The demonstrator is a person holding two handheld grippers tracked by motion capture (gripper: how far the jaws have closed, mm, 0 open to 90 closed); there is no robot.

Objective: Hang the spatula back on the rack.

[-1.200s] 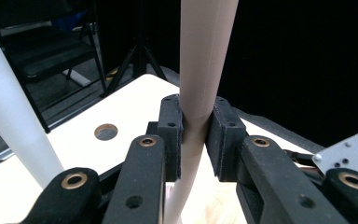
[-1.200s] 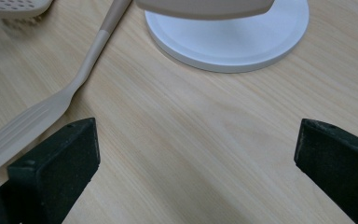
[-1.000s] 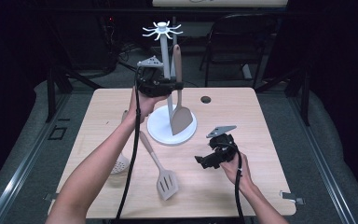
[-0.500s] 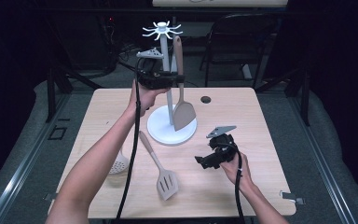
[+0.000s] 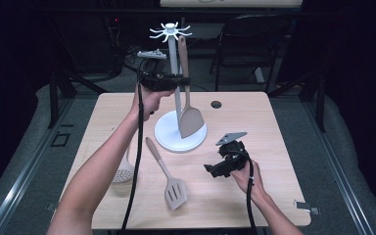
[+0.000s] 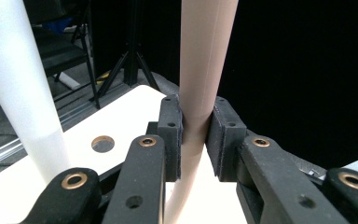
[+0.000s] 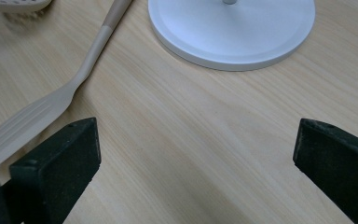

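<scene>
A white utensil stand (image 5: 172,63) with a hook crown rises from its round base (image 5: 166,134) (image 7: 242,37) on the wooden table. My left gripper (image 5: 178,81) (image 6: 194,140) is shut on the handle of a beige solid spatula (image 5: 190,117) (image 6: 205,60), held upright beside the pole (image 6: 23,84), its blade hanging over the base. My right gripper (image 5: 214,170) (image 7: 191,154) rests low over the table at the right, jaws wide open with nothing between them. A beige slotted spatula (image 5: 169,181) (image 7: 51,100) lies flat in front of the base.
A pale skimmer (image 5: 124,172) (image 7: 14,3) lies partly under the person's left forearm. A round cable hole (image 5: 216,104) (image 6: 102,143) sits near the table's far edge. Dark chairs and tripod legs stand beyond the table.
My left gripper has lifted the solid spatula higher along the pole, bringing its handle top close to the hook crown. The right gripper has stayed where it was.
</scene>
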